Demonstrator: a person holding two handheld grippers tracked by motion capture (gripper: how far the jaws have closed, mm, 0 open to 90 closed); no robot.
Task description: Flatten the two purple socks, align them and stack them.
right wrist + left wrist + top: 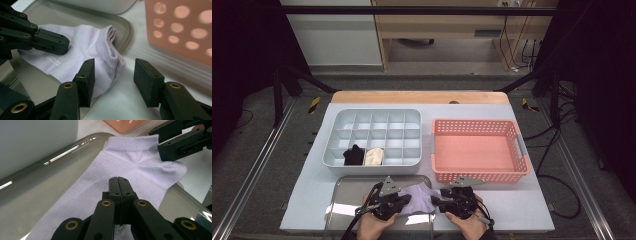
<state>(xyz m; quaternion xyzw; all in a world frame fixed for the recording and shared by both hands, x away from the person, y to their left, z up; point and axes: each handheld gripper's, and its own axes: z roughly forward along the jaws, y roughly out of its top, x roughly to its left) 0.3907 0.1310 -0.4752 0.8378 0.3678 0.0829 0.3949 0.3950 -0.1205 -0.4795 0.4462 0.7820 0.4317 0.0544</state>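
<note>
Lavender sock lies flat on the metal tray at the near edge of the desk, its heel end hanging over the tray's right rim onto the desk surface. Left gripper has its fingers fully closed, pad against pad, with their tips down on the middle of the sock; whether any fabric is pinched between them cannot be told. In the right gripper view the same closed tips rest on the sock's upper face. Right gripper stands at the sock's heel end with its fingers about half open; one finger lies over the edge of the fabric, the other over the bare desk, and the pads do not press on the sock. In the high view both hands come in from the bottom edge, the grippers facing each other across the sock. Behind the tray stands a grey divided organiser, holding a black rolled item and a cream rolled item in adjacent front compartments. A pink perforated basket stands to the organiser's right.
</note>
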